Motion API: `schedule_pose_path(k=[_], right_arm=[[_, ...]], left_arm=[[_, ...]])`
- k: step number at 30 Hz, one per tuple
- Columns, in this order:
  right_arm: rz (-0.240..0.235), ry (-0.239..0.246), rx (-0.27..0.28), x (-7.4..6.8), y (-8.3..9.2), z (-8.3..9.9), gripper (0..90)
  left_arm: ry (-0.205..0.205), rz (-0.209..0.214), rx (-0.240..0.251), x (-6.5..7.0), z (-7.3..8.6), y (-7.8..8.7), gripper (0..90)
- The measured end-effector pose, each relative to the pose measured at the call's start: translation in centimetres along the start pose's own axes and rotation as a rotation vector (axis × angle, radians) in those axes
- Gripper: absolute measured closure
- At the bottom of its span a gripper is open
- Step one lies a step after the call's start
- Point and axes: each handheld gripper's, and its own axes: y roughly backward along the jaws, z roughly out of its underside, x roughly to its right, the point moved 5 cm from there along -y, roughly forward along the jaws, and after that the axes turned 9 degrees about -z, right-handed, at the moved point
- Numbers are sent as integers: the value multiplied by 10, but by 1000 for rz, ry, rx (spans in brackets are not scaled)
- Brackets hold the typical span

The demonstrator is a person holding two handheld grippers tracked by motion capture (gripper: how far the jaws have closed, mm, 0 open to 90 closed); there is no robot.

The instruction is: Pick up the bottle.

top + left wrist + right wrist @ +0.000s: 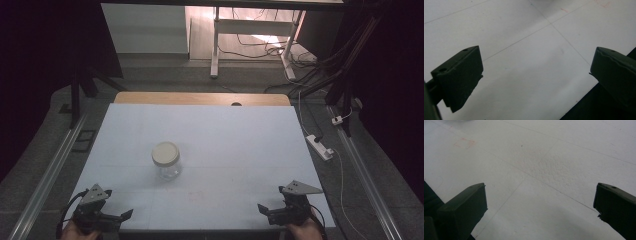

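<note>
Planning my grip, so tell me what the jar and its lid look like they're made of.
The jar looks like clear glass or hard plastic: the white table shows through its glossy wall. The lid looks like matte cream plastic or coated metal.

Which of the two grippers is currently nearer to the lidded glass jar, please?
Left. The left gripper sits at the table's near-left corner, closer to the jar; the right gripper is at the near-right corner, farther off.
</note>
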Motion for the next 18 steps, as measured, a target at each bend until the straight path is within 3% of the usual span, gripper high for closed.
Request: schedule_pose_path(k=[18], right_arm=[[-3, 1, -9, 0, -1, 0, 0]], left_arm=[[-23, 36, 8, 1, -9, -4, 0]])
